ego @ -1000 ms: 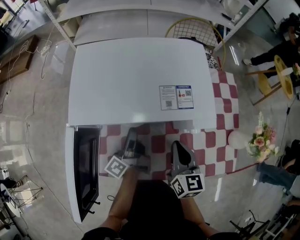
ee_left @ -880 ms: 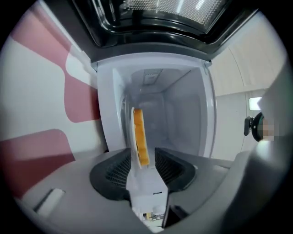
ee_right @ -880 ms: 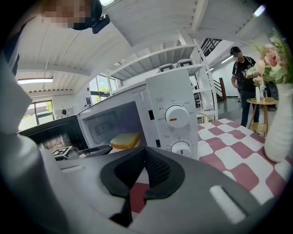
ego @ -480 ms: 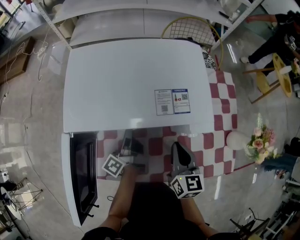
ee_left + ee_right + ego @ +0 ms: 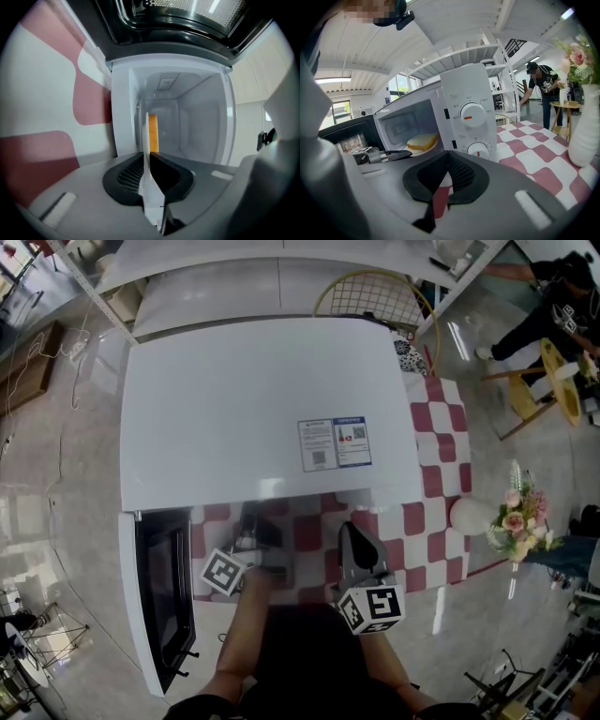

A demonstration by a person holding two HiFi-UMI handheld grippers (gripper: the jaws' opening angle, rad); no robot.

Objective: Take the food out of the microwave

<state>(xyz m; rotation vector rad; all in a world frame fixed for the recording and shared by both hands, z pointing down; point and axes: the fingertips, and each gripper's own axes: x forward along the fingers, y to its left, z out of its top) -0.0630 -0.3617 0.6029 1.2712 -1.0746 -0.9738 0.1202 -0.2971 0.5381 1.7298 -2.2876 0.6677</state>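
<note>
- Pale slice of bread with a yellow crust (image 5: pixel 423 140) lies on a round white plate (image 5: pixel 424 149) inside the open white microwave (image 5: pixel 262 409).
- Left gripper (image 5: pixel 149 161) is at the cavity mouth, jaws closing on the plate's near rim; the bread is just past its tips.
- Right gripper (image 5: pixel 447 176) is pressed together and empty, over the red-and-white checked cloth (image 5: pixel 441 474).
- In the head view, the microwave top hides the food and the left gripper's tips.
</note>
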